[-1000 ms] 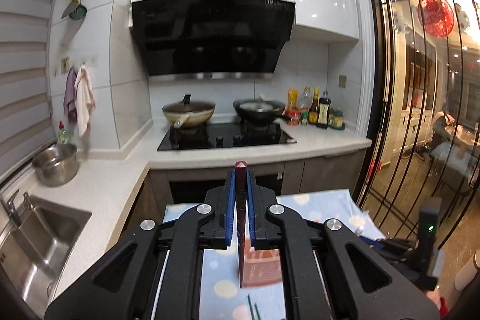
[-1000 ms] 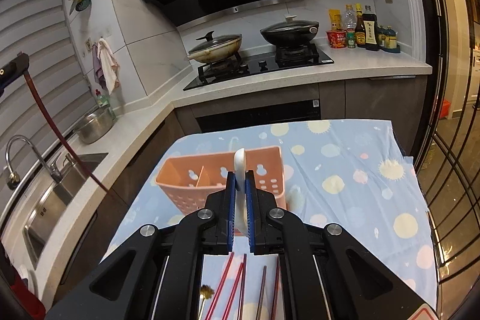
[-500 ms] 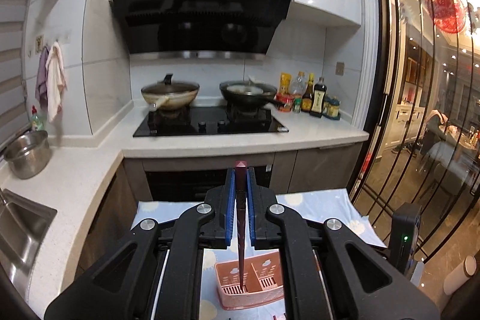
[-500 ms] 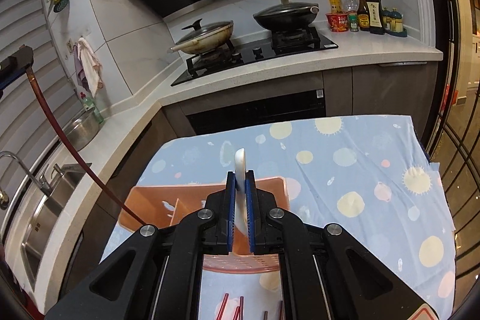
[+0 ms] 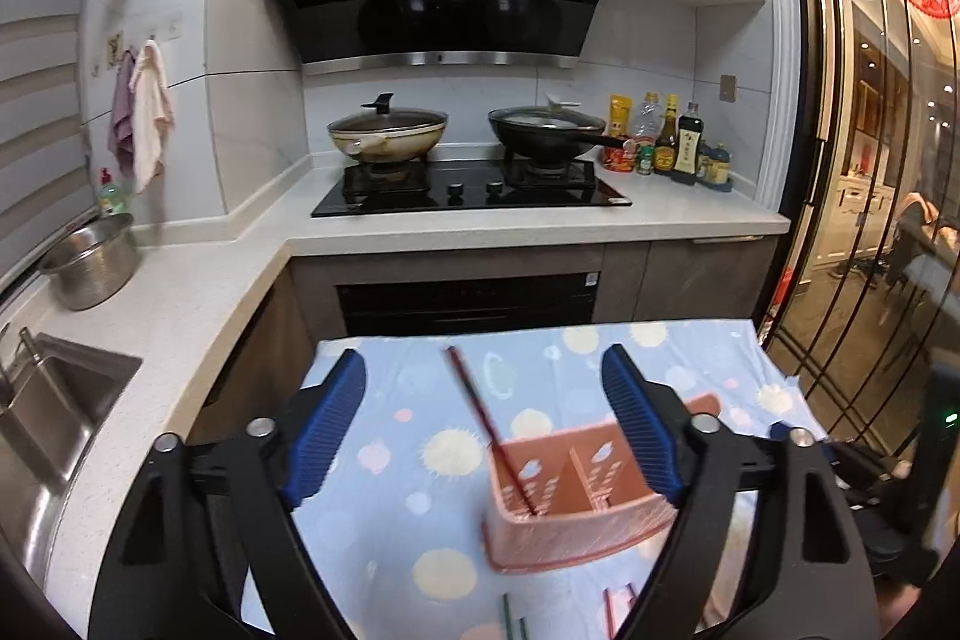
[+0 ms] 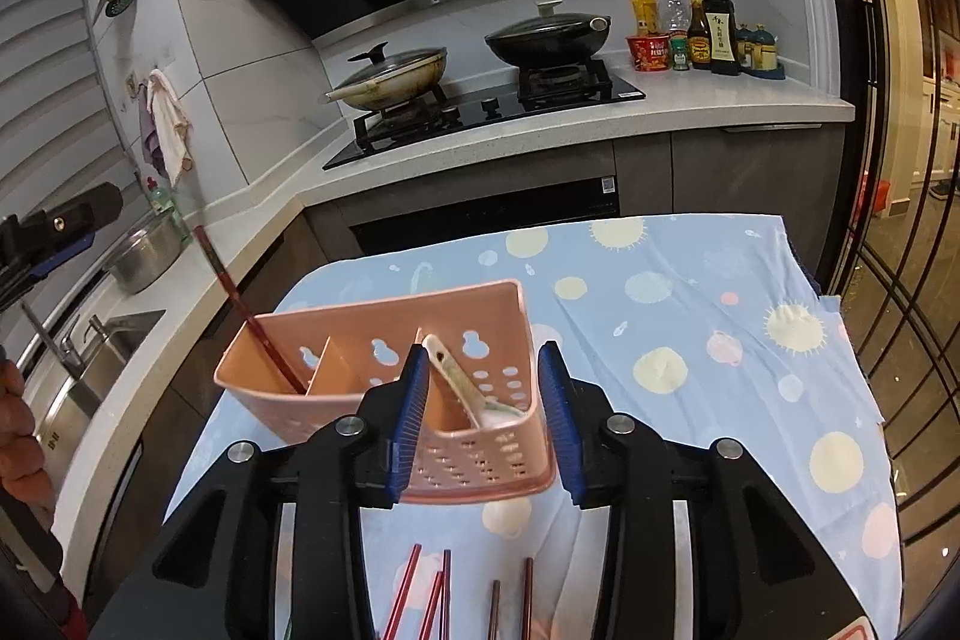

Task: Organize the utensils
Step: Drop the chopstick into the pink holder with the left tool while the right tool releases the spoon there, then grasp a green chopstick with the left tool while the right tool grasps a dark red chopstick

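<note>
Nearest, loose red chopsticks (image 6: 432, 601) lie on the spotted cloth (image 6: 720, 316). The right gripper (image 6: 483, 412) is opening, its white spoon (image 6: 465, 382) dropped in the pink caddy (image 6: 480, 466). The left gripper (image 5: 483, 430) is opening wide; its chopstick (image 5: 480, 409) leans free in the caddy's far compartment. Best lift both straight up, clear of the rim

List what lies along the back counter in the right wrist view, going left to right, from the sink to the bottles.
Sink → steel pot → beige lidded wok → black lidded wok → red instant-noodle cup → dark soy sauce bottle.
</note>
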`<move>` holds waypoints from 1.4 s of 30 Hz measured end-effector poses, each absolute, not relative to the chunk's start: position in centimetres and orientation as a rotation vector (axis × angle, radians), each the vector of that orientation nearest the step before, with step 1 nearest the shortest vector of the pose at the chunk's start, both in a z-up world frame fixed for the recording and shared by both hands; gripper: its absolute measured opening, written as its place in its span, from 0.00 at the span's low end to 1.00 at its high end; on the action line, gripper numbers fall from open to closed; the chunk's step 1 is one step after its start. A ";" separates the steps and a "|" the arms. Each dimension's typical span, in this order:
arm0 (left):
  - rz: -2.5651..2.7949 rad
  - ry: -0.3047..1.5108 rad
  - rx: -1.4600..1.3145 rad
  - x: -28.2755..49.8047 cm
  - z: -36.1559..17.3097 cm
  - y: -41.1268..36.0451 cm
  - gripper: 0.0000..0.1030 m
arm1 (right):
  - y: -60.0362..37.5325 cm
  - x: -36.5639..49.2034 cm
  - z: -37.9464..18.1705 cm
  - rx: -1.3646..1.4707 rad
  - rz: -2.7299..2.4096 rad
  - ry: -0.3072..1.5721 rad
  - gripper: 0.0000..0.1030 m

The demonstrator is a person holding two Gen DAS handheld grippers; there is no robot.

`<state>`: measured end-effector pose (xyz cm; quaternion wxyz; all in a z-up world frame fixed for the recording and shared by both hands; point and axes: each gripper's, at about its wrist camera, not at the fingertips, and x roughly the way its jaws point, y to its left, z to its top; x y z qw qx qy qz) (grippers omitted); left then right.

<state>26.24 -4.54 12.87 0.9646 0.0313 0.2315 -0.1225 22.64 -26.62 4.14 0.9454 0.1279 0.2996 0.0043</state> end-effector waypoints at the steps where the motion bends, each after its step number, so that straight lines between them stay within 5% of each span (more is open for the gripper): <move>1: -0.244 0.472 0.065 25.6 12.5 -4.1 0.83 | -26.6 21.7 4.2 0.259 0.008 0.607 0.39; 9: -0.175 0.549 0.123 19.3 7.2 -1.1 0.90 | -25.7 12.8 2.5 0.179 -0.065 0.614 0.51; 32: -0.161 0.845 0.138 9.7 -5.6 0.5 0.91 | -22.6 2.0 -7.6 0.152 -0.121 0.827 0.51; 42: -0.163 0.852 0.159 8.8 -6.9 0.6 0.91 | -21.8 2.3 -8.9 0.122 -0.126 0.855 0.35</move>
